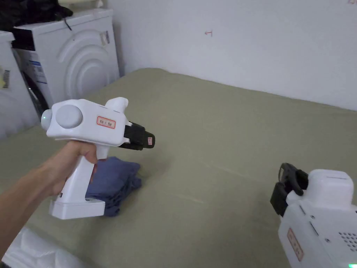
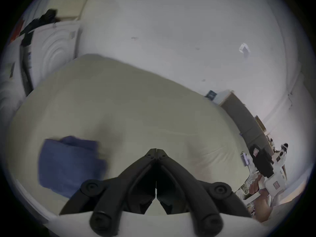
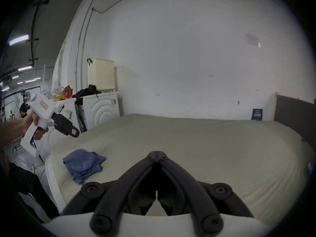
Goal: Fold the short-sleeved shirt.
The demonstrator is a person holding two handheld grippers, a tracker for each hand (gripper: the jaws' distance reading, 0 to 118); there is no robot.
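A blue shirt lies bunched in a small folded heap on the olive bed cover, near the bed's left front corner; it also appears in the left gripper view and the right gripper view. My left gripper is held in the air above and just right of the shirt, jaws shut and holding nothing. My right gripper hovers over the bed's right front, far from the shirt, its jaws shut and bare.
White washing machines stand left of the bed, with dark clothes and a cream basket on top. A white wall runs behind the bed. A dark headboard closes the right end. Most of the cover is bare.
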